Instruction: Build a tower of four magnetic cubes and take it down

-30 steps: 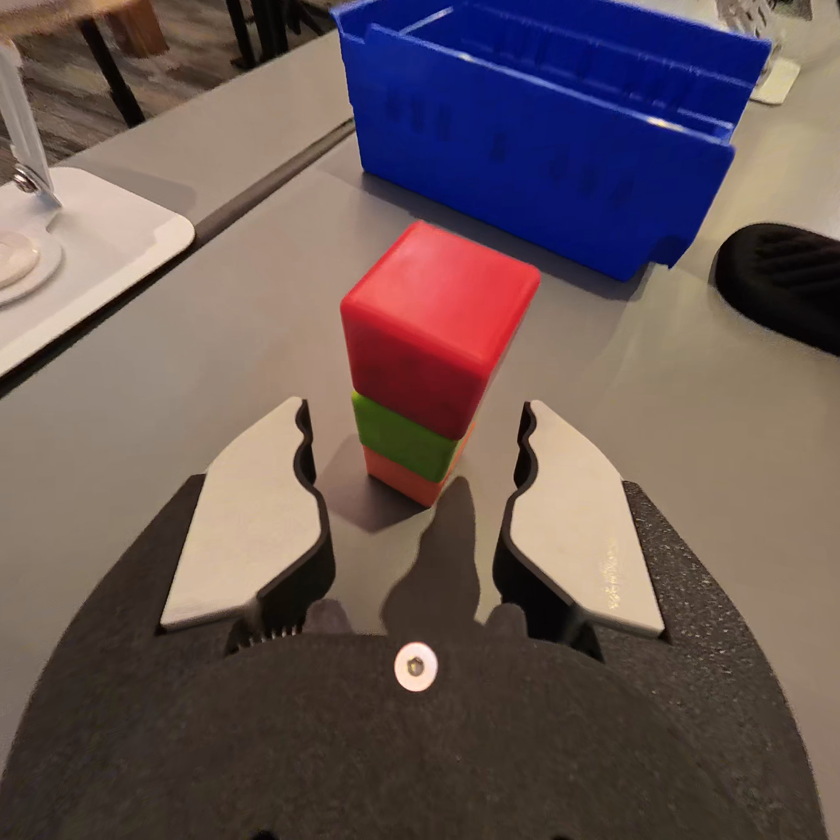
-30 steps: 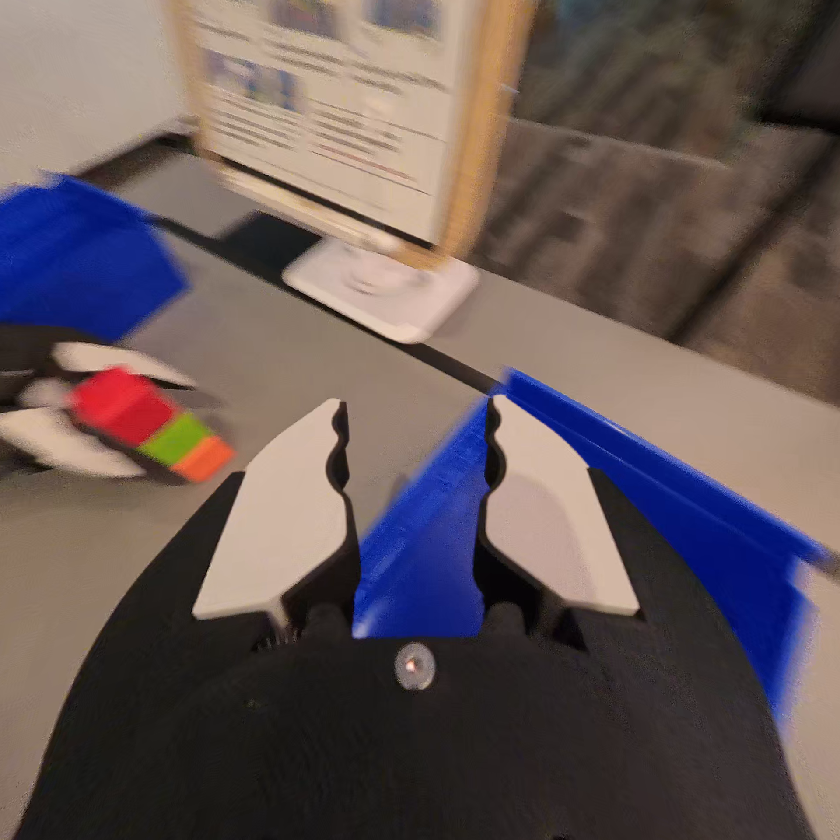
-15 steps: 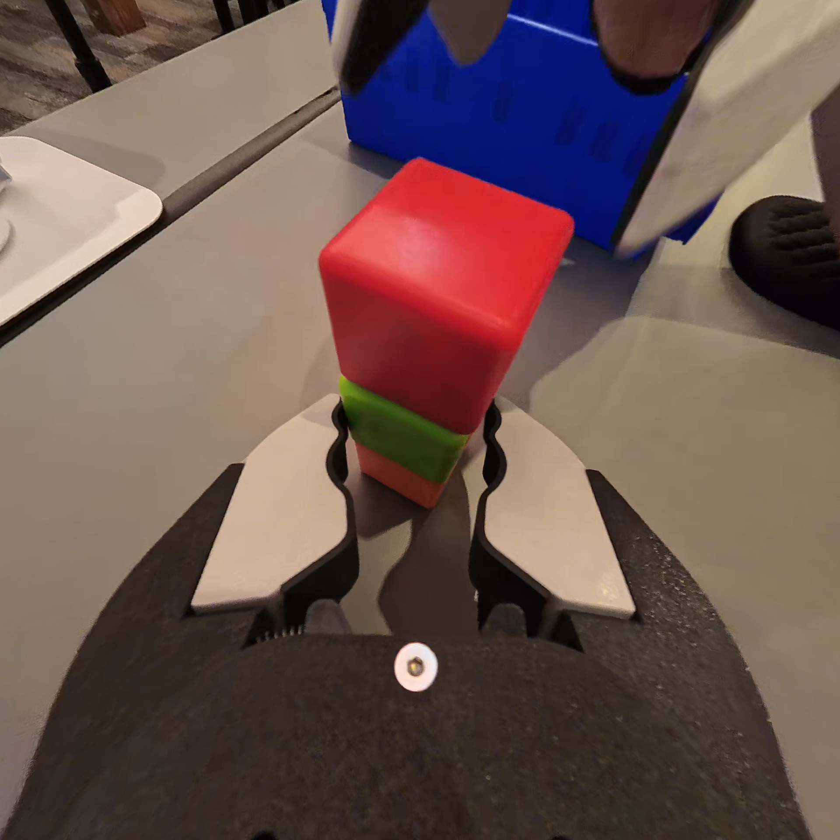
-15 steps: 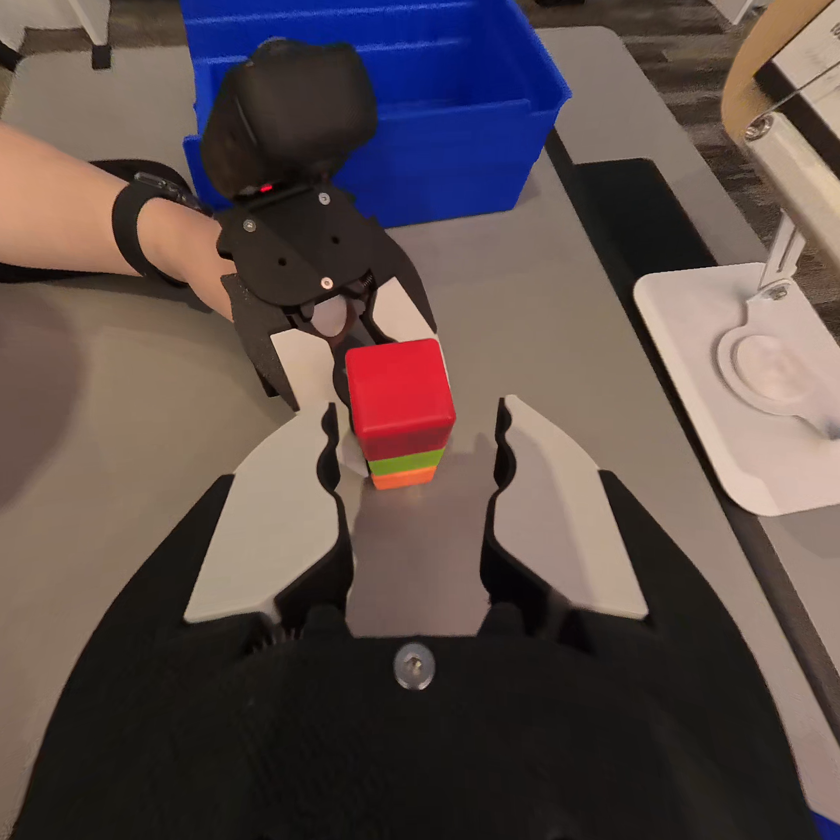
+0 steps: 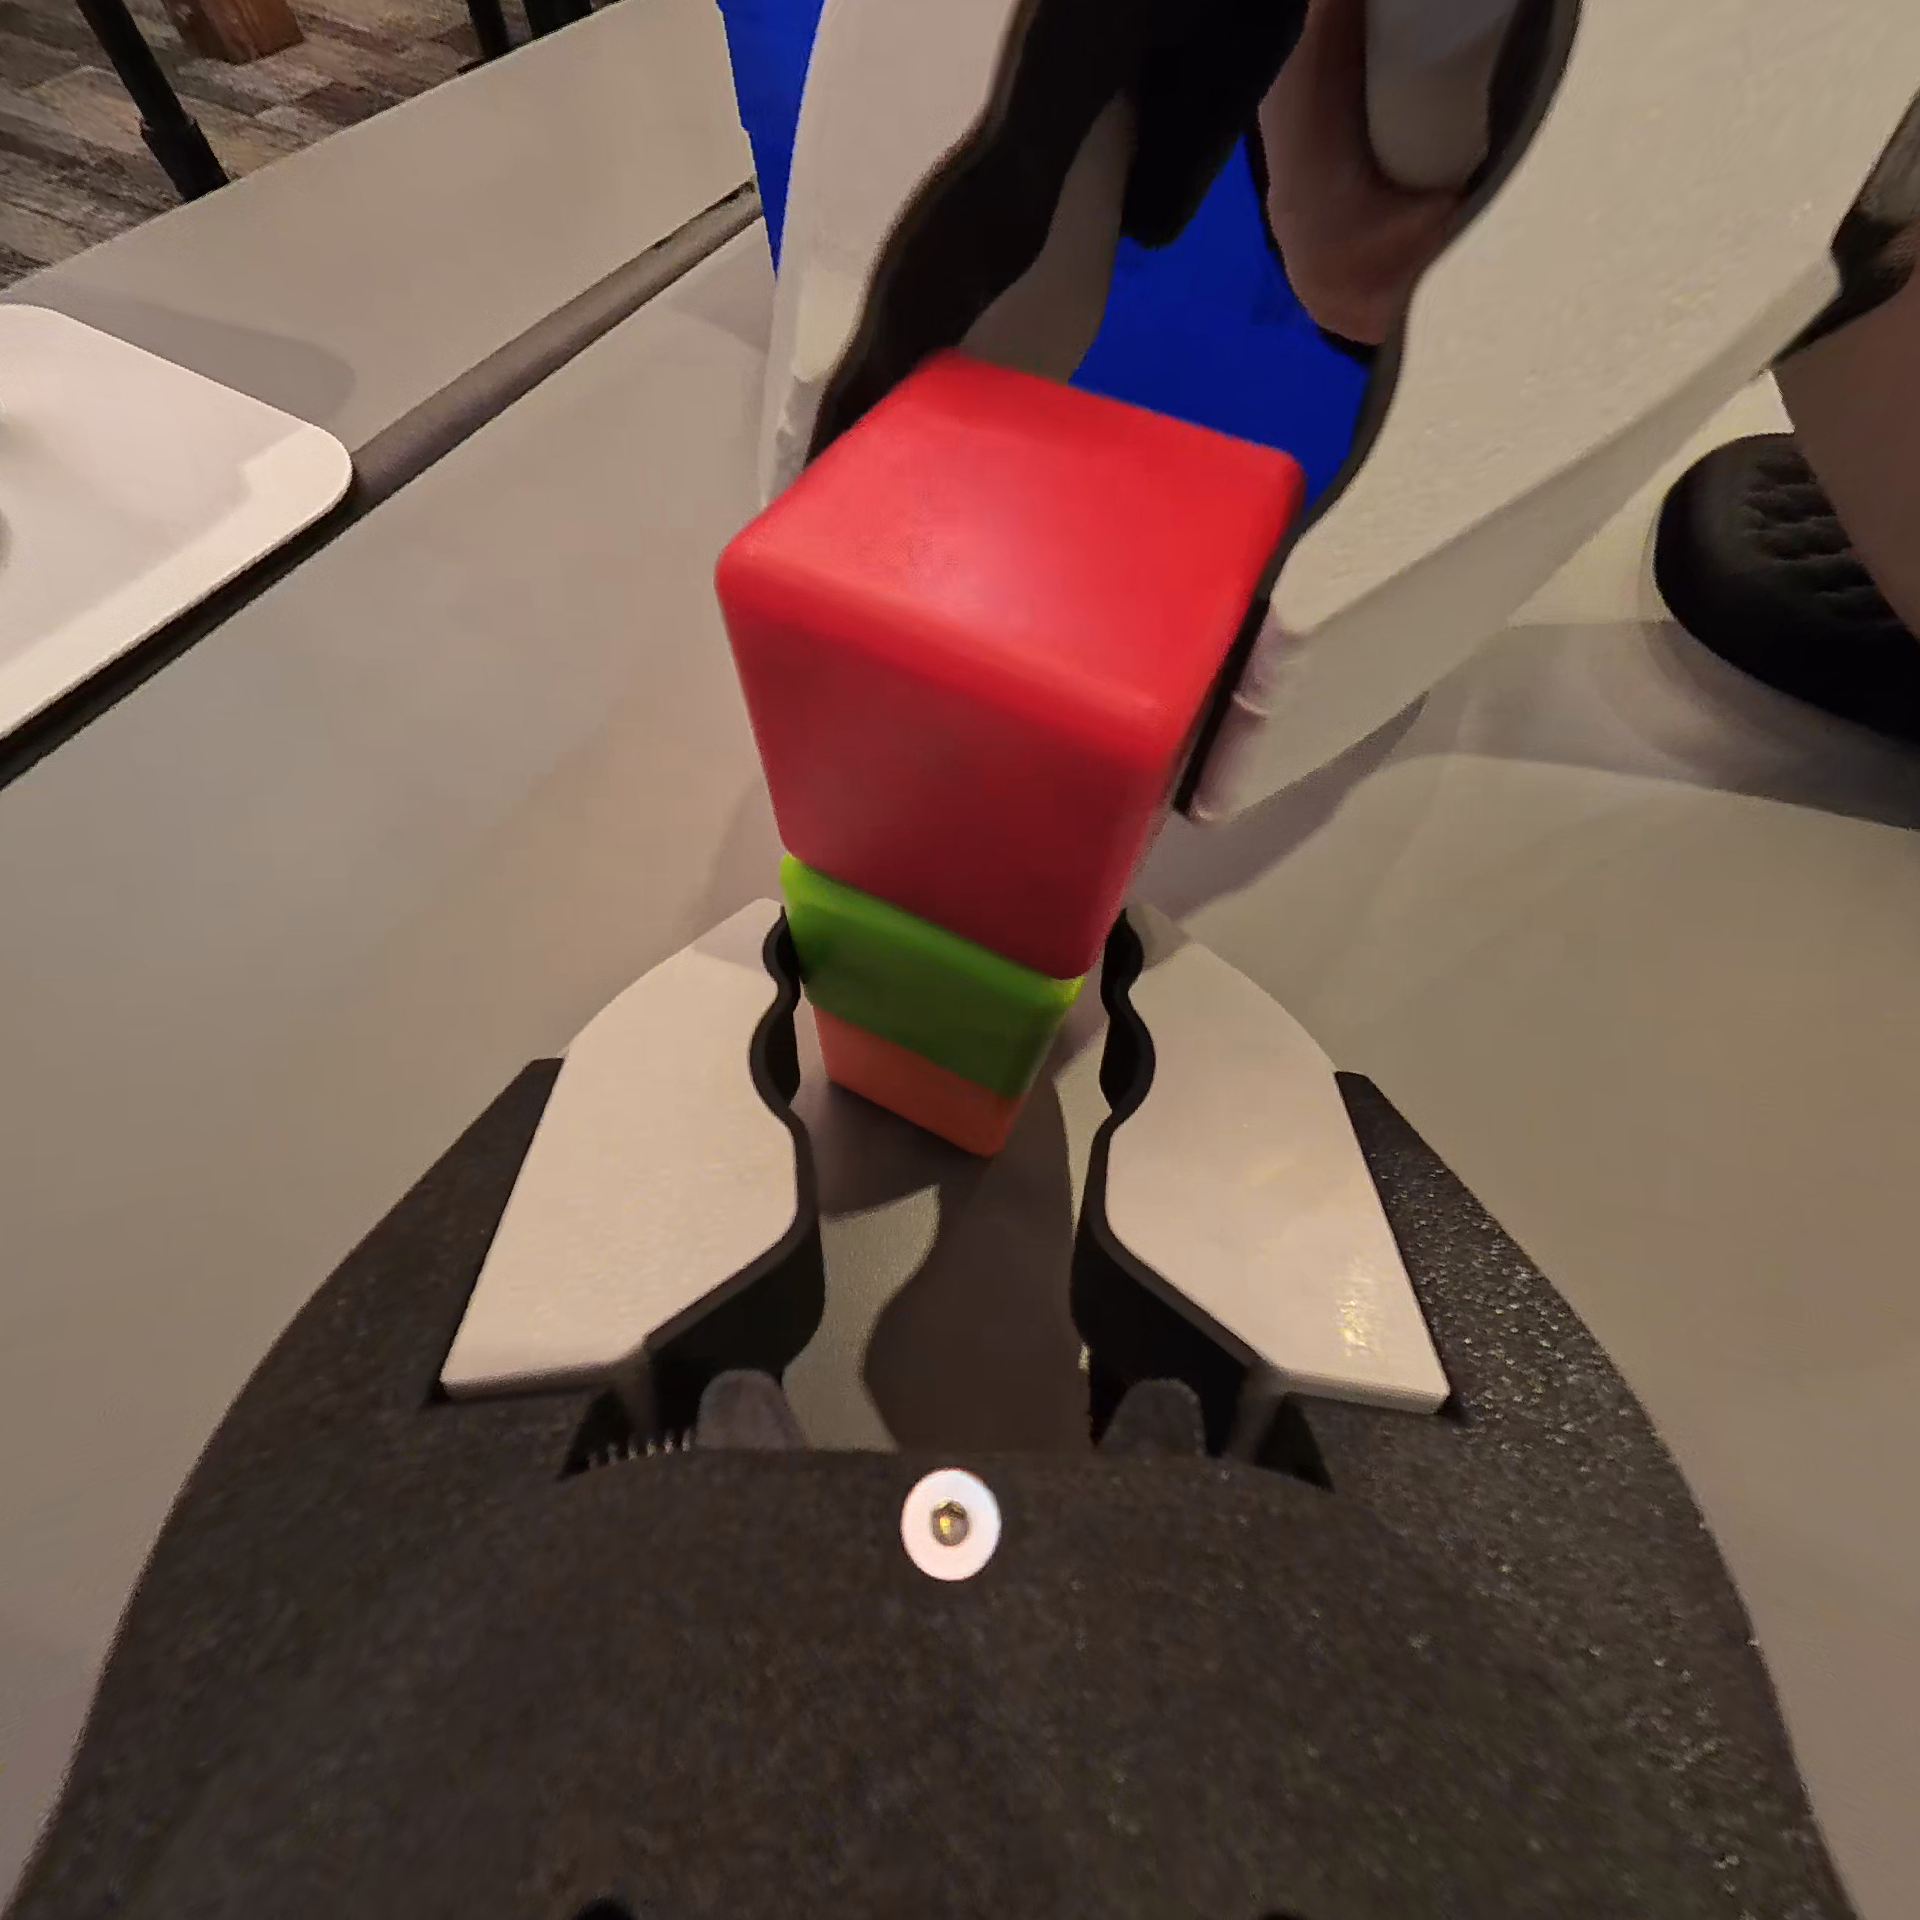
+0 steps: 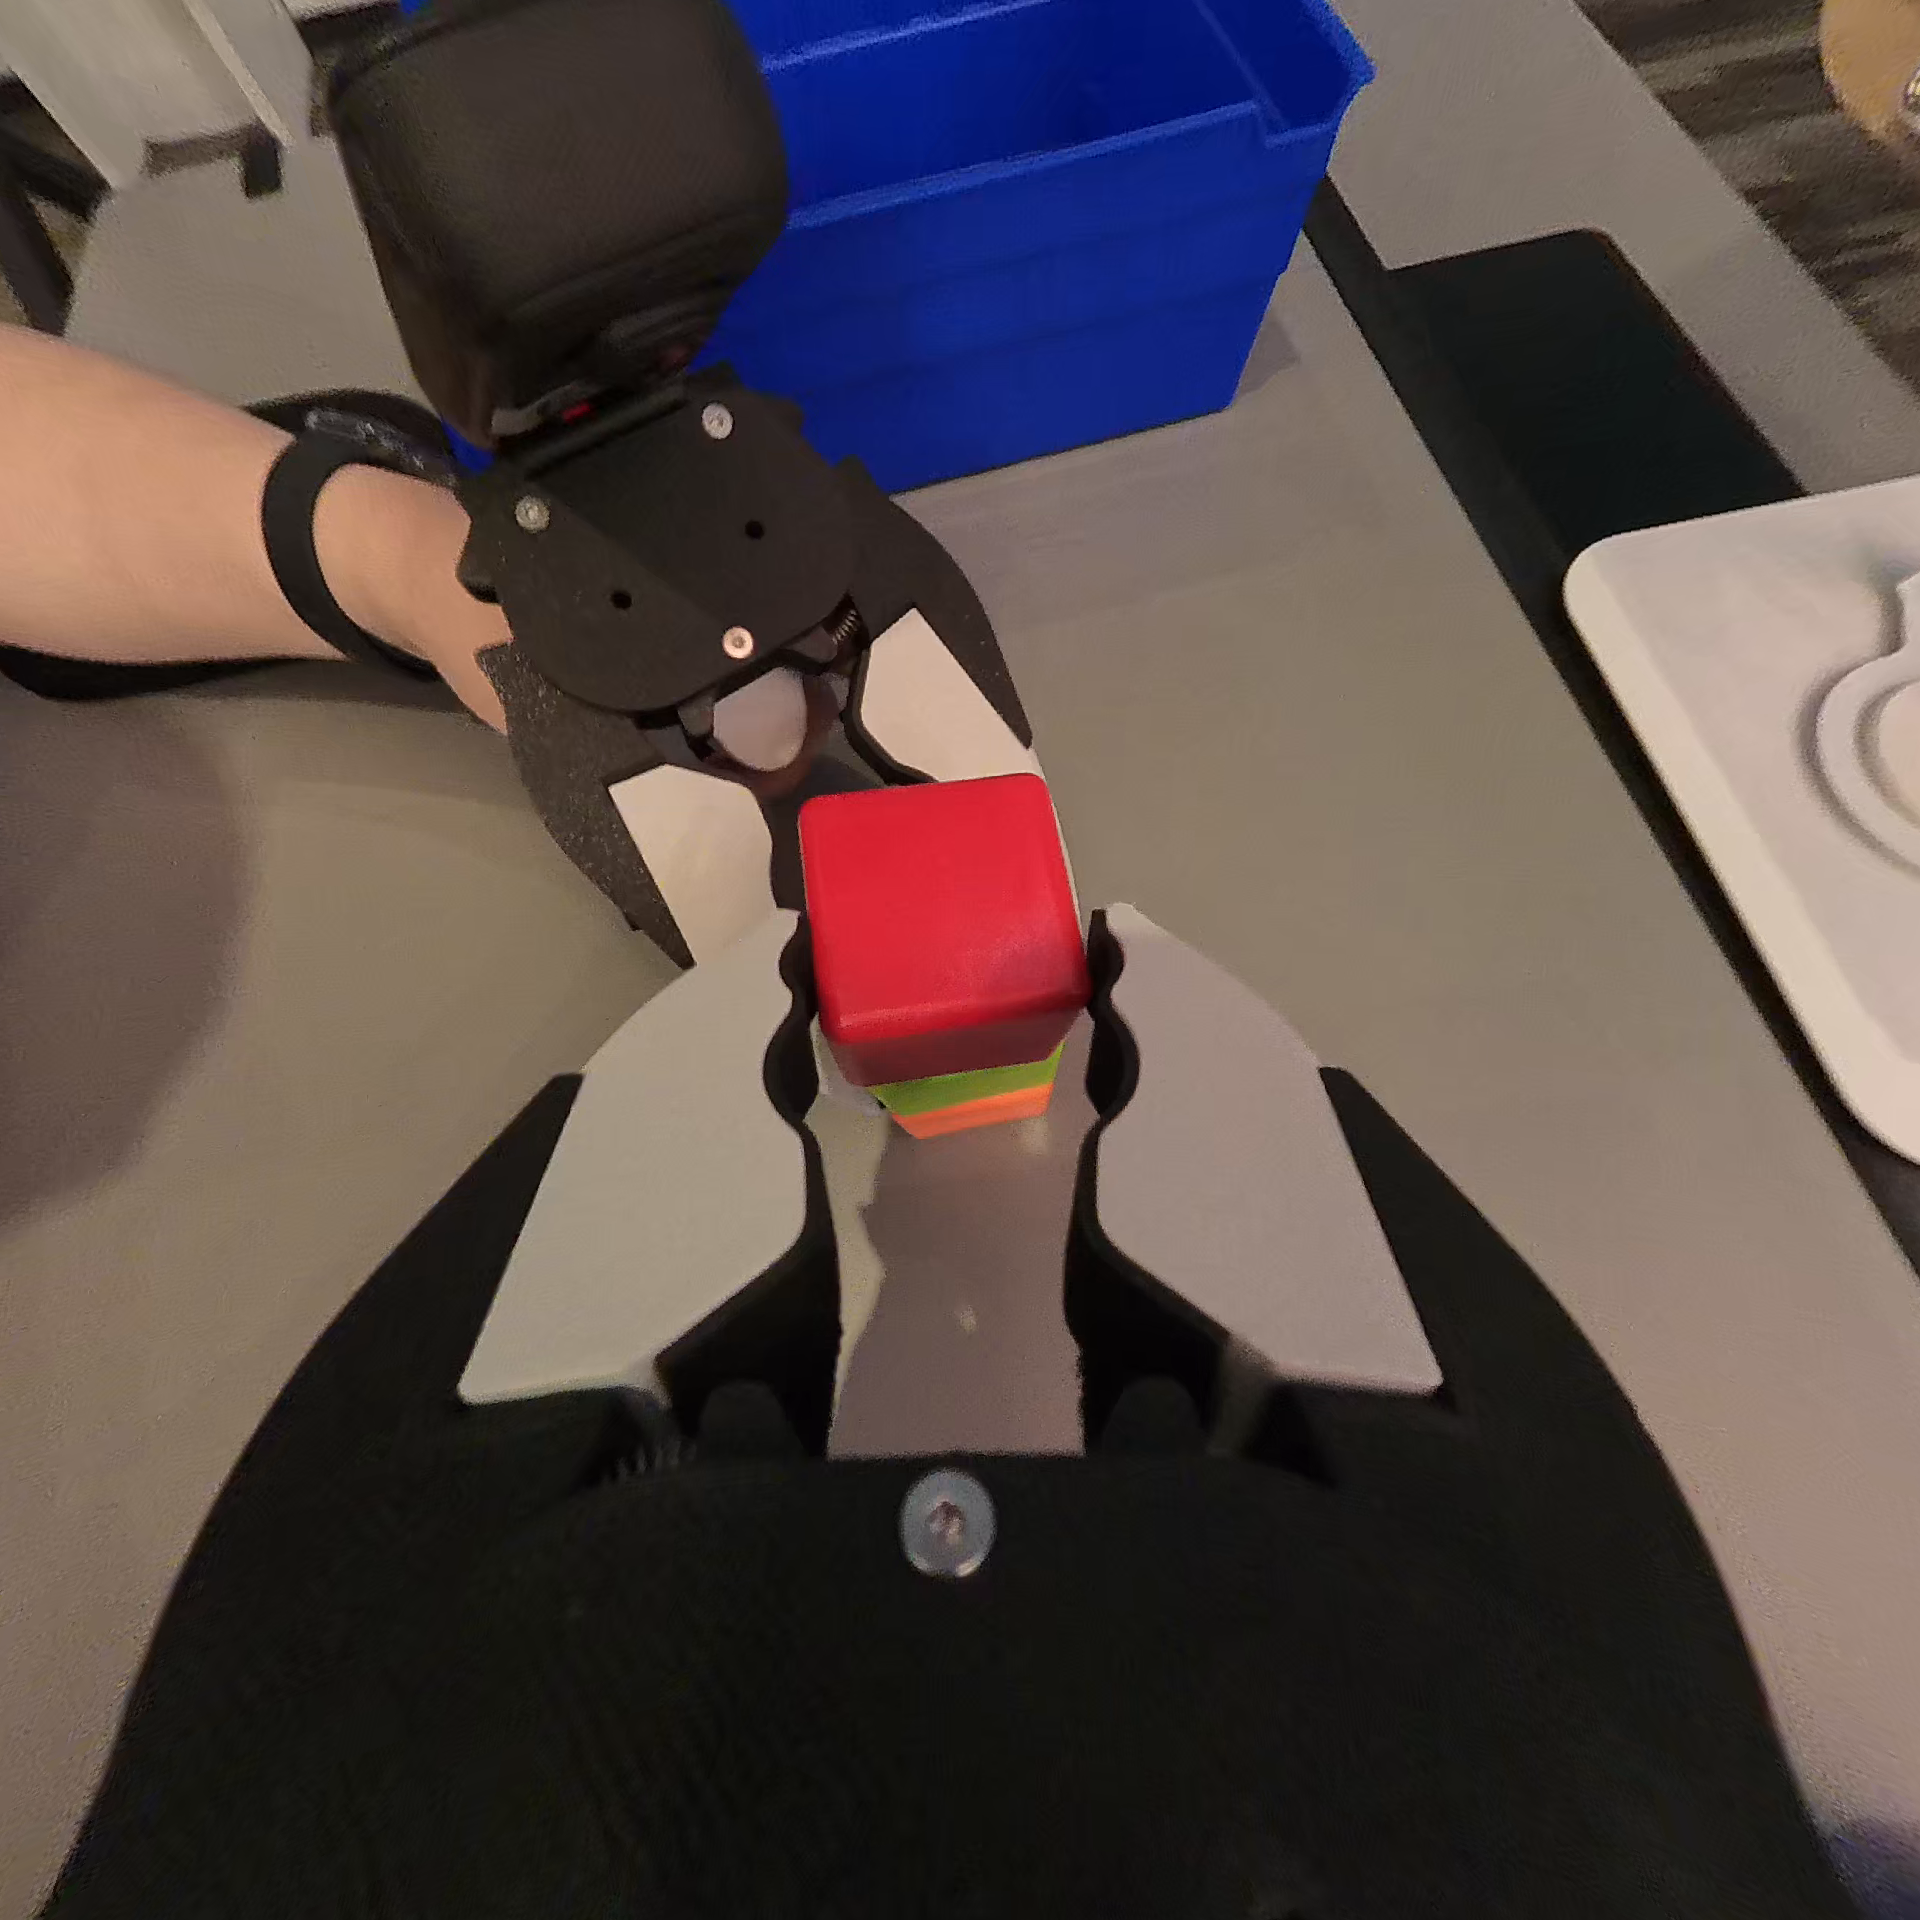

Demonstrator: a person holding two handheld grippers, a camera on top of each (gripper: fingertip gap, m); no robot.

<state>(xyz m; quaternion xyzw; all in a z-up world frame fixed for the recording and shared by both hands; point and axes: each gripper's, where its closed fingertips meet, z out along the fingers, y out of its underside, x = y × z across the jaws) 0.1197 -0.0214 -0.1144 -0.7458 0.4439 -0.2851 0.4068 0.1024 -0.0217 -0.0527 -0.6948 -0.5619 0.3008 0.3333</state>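
The tower stands at the centre of both views on the grey worktop (image 5: 416, 727): a red cube (image 5: 997, 644) on top, a green cube (image 5: 925, 997) under it and an orange cube (image 5: 925, 1101) at the bottom. Only three colours show; whether a fourth cube is there cannot be told.

In the left wrist view, the left tongs (image 5: 940, 966) are closed in on the lower part of the tower, their tips touching the green cube on both sides. Half a second ago they already sat there; a second ago they were spread wide and short of the tower.

The right tongs (image 6: 940, 977) have come down over the top of the tower. In the right wrist view their tips flank the red cube, pressing on its two sides at mid frame. Half a second ago they were spread wide with the red cube clear of them, and a second ago they pointed elsewhere, in blur. From the left wrist view, the right tongs (image 5: 1049, 499) now fill the upper frame, one finger at each side of the red cube.

A blue bin (image 6: 1039, 239) sits behind the tower at the upper centre. A white tray (image 6: 1745, 790) lies at the right edge of the right wrist view. A person's forearm with a black wrist strap (image 6: 301, 540) enters from the left.
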